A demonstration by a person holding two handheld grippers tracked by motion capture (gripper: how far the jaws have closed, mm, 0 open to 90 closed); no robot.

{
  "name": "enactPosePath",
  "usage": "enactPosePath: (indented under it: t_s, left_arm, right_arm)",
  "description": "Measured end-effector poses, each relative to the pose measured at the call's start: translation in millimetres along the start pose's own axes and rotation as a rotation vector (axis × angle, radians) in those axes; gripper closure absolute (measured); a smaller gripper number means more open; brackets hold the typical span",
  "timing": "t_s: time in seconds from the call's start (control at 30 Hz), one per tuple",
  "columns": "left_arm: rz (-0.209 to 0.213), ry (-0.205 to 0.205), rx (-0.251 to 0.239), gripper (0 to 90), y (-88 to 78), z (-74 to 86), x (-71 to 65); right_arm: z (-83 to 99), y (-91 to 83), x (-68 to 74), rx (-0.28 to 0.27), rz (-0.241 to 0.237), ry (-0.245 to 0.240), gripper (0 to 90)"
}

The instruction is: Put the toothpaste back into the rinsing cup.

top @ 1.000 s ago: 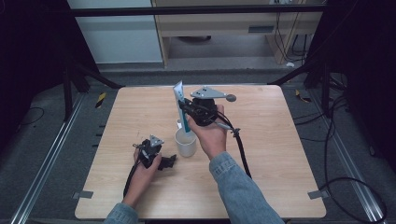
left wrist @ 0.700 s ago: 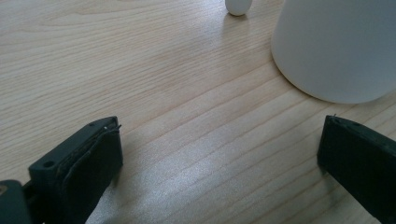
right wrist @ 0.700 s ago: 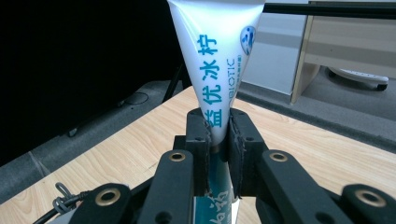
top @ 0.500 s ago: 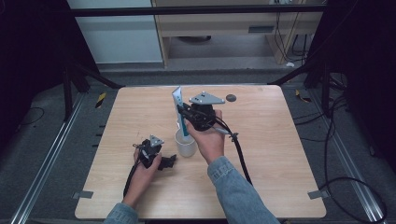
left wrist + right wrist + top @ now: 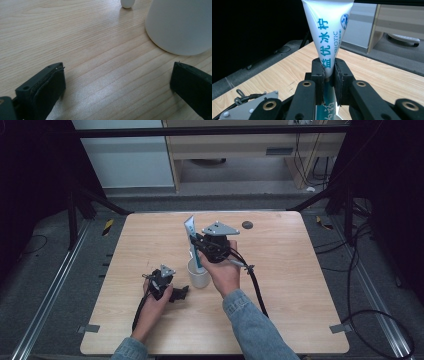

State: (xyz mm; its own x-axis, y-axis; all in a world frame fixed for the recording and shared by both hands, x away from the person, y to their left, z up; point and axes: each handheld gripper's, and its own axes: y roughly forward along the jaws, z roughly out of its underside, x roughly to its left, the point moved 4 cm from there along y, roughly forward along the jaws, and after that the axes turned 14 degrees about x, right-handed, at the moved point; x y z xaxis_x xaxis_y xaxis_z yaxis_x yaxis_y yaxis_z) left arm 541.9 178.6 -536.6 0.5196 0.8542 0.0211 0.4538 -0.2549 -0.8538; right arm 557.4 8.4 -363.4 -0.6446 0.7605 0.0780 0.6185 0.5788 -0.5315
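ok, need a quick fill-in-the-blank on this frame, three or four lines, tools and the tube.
1. The right tool is shut on a white and blue squeeze ____.
2. The lower end of that white and blue squeeze tube points down into the white ____.
3. The left tool has its jaws ____, with nothing between them.
4. The white round cup stands on the light ____ table.

Missing words: tube; cup; open; wooden
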Motion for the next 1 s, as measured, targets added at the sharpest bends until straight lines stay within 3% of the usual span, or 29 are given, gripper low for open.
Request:
enactPosePath:
  t_s: [0.57, 1.0]
  left_arm:
    - [0.0, 0.0, -0.001, 0.0, 0.0, 0.0, 0.0]
    - [0.0, 0.0, 0.0, 0.0, 0.0, 0.0, 0.0]
  right_arm:
    - [10.6, 4.5, 2.2, -0.026, 0.029, 0.04, 79.6]
    - [17.7, 9.2, 7.9, -0.035, 0.058, 0.027, 79.5]
